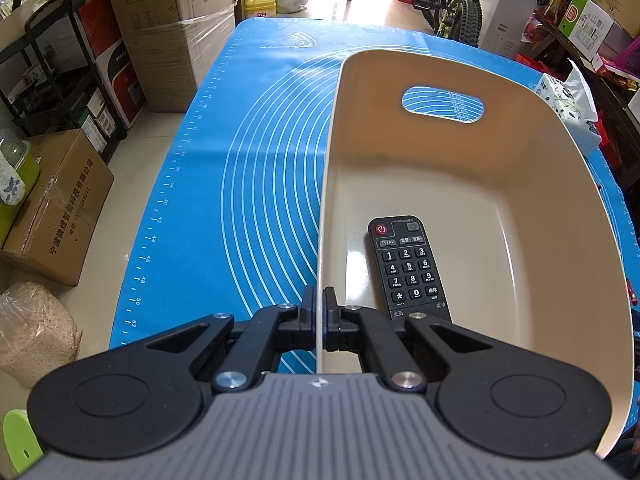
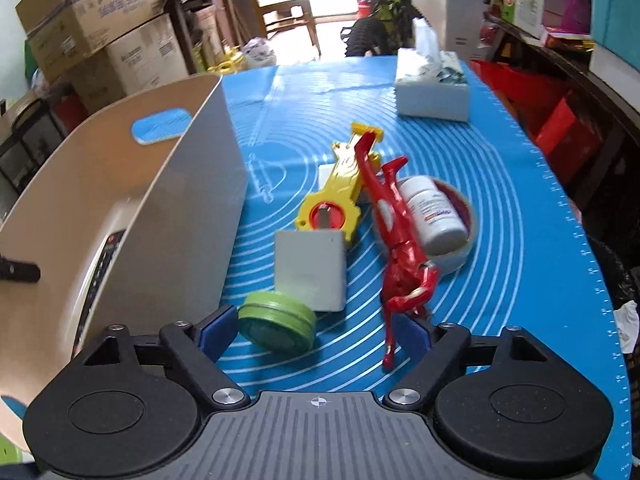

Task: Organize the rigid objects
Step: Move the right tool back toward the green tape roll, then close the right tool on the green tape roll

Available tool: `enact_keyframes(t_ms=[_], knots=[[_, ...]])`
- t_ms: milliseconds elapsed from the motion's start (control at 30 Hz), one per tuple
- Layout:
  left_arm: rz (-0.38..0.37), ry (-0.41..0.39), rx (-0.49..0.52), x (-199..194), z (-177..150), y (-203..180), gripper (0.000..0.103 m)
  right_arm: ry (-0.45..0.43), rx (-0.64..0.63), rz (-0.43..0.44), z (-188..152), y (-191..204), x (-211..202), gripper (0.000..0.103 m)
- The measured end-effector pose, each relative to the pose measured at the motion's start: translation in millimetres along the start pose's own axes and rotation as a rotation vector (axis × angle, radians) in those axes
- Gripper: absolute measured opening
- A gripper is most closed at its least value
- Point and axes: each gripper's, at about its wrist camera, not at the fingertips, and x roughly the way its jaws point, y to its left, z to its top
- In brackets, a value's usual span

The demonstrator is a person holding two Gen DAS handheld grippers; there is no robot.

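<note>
The left gripper [image 1: 319, 300] is pinching the bin [image 1: 520, 184] wall tight, while the right gripper [image 2: 316, 330] is hanging wide open with the green tin [image 2: 276, 322] lying flat between its fingers, nearer the left one.

Both wrist fisheyes are looking steeply down, close over the blue mat [image 1: 256, 128] — sharing the beige bin [image 1: 520, 208] between them.
</note>
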Motion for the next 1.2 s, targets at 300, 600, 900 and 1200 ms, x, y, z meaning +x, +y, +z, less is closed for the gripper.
enact_keyframes(t_ms=[300,600,900,1200], knots=[[0.002,0.001,0.002,1.1,-0.5,-0.1,0.004,0.008,-0.003,0.061,-5.2,-5.8,14.1,0.082],[0.007,0.002,0.005,2.5,0.0,-0.6,0.004,0.025,-0.037,0.085,-6.1,-0.3,26.6,0.07],[0.009,0.003,0.006,2.5,0.0,-1.3,0.004,0.017,-0.049,0.106,-7.0,1.5,27.2,0.054],[0.01,0.002,0.008,2.5,-0.6,-1.8,0.005,0.016,-0.127,0.137,-10.1,13.6,26.1,0.029]])
